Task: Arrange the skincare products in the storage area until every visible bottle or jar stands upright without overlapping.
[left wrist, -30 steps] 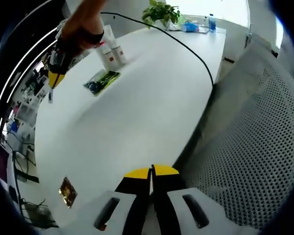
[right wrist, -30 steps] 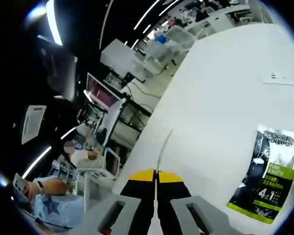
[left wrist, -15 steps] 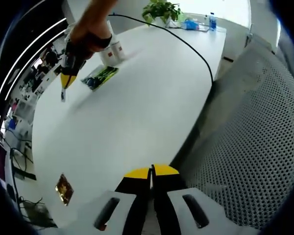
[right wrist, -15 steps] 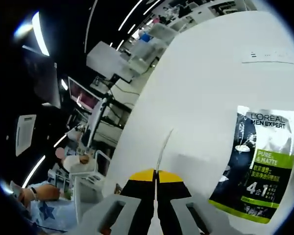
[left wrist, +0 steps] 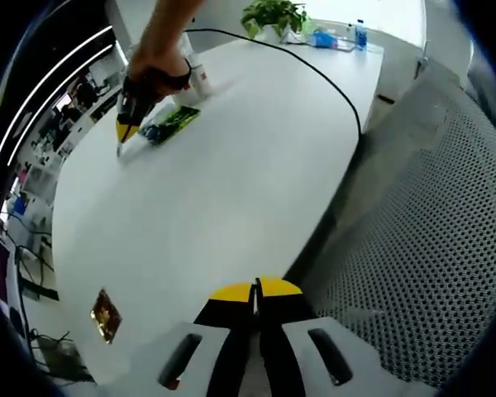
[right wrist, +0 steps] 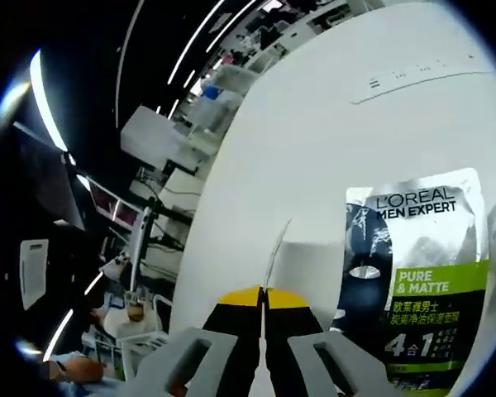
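Bottles (left wrist: 194,74) upright on desk (left wrist: 231,182) | sachet (right wrist: 417,285) lies flat, unhandled | right hand-held gripper (right wrist: 264,291) closed, empty | left hand-held gripper (left wrist: 255,285) closed, empty, idle.

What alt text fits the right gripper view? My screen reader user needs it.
The right gripper, yellow-tipped jaws shut, hovers over a white table beside a flat black, silver and green L'Oreal Men Expert sachet. A dim office lies beyond.

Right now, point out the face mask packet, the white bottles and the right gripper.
face mask packet (right wrist: 413,277), right gripper view, printed front.
white bottles (left wrist: 197,76), left gripper view, body.
right gripper (left wrist: 124,134), left gripper view, yellow tips.
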Demonstrator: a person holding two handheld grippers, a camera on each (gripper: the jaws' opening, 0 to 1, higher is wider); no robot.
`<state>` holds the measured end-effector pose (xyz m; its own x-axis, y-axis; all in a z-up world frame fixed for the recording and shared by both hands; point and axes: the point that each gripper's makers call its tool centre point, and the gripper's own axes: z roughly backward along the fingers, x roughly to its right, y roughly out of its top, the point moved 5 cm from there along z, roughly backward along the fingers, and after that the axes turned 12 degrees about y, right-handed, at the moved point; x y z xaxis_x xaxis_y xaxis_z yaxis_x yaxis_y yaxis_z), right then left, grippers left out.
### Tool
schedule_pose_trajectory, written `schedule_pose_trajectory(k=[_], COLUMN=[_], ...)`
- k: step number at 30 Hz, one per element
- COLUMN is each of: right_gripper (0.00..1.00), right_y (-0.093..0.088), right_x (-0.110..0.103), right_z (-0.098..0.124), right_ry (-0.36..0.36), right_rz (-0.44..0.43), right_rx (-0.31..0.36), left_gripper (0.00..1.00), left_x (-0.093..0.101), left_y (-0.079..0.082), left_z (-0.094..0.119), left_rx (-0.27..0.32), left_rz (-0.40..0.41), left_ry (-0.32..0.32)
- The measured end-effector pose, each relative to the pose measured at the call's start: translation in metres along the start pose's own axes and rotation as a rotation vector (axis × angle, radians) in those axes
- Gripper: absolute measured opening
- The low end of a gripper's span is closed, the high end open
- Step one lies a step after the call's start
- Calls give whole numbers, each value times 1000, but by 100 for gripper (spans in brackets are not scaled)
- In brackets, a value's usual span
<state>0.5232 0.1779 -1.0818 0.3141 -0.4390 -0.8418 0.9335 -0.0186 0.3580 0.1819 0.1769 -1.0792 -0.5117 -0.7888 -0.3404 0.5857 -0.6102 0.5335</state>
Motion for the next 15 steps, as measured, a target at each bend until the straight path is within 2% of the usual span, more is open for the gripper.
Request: schedule_pose_trajectory(k=[2, 6, 15], right_gripper=[0, 0, 0], right_y=[0, -1, -1], right_x=[1, 10, 22], right_z=[-2, -2, -4], right_ry=[-1, -60, -123], right_rz=[-9, -8, -20], right_rx=[1, 5, 4], left_gripper=[0, 0, 0], left_x=[0, 0, 0], left_y=[-1, -2, -4], left_z=[0, -1, -2], left_rx=[-5, -10, -20], left_rz=[0, 5, 11], left_ry=[-3, -6, -10])
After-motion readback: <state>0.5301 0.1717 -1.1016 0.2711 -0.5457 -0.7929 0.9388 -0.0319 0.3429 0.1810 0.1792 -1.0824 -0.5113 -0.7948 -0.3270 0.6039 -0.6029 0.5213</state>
